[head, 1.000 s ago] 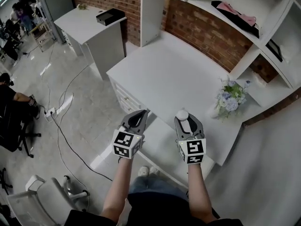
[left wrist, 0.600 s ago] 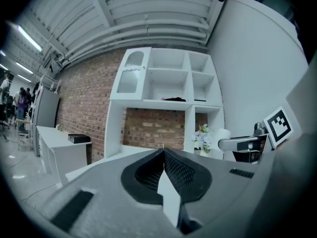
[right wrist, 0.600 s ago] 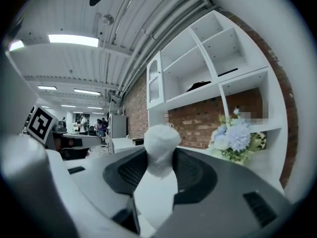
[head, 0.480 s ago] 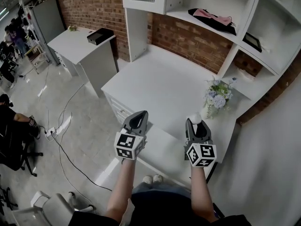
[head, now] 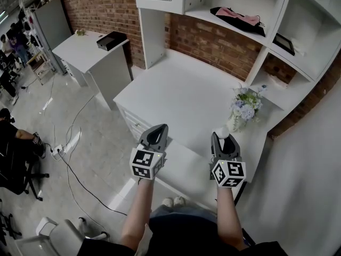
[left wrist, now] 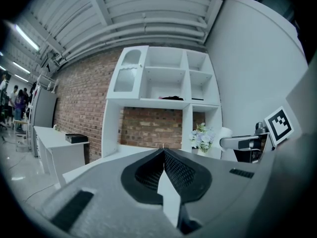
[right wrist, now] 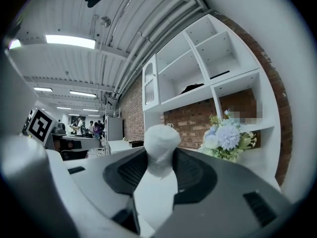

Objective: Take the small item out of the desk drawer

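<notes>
My right gripper [head: 222, 138] is shut on a small white rounded item [right wrist: 159, 144], whose top sticks out above the jaws; in the head view the small white item [head: 222, 135] sits at the jaw tips, just left of the flower vase [head: 241, 112]. My left gripper [head: 156, 135] is held over the front edge of the white desk [head: 181, 95], its jaws closed together with nothing between them. In the left gripper view the left gripper [left wrist: 163, 152] shows its jaws meeting at the tips. The desk's drawers [head: 136, 122] sit below the left front edge, with no drawer seen pulled out.
White shelving [head: 250, 15] rises behind the desk, with a dark and pink cloth [head: 237, 16] on one shelf. A second white table [head: 88, 44] with a black box [head: 111, 39] stands at left. Cables [head: 69, 137] and a chair [head: 18, 159] lie on the floor at left.
The head view has tilted up, showing more of the shelving. My right gripper has moved right with the white item, ending beside the flower vase. The left gripper has hardly moved.
</notes>
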The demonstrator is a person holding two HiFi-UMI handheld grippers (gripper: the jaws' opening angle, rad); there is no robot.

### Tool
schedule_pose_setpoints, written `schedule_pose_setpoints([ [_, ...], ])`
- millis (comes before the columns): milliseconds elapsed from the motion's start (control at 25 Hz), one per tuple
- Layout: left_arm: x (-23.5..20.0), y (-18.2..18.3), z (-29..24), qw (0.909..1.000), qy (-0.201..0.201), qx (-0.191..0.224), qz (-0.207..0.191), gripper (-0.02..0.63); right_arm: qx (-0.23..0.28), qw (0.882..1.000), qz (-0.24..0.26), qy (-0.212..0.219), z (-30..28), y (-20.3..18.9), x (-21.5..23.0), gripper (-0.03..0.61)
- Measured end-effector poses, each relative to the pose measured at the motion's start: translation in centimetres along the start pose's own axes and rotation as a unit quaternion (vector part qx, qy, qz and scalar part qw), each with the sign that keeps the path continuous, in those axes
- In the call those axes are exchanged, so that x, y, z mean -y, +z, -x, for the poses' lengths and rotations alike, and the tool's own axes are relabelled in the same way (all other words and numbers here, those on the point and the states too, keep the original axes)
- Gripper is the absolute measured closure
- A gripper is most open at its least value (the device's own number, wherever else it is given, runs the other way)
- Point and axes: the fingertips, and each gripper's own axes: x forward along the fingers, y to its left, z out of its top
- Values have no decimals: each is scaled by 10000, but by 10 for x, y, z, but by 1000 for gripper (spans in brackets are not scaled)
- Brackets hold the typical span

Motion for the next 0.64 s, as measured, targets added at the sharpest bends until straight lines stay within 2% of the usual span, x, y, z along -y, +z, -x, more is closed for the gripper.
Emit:
schedule_pose_setpoints([
  [640, 2, -7, -2, 9999, -8, -114, 58, 604, -121, 9999, -6, 66, -1, -7, -2, 420],
])
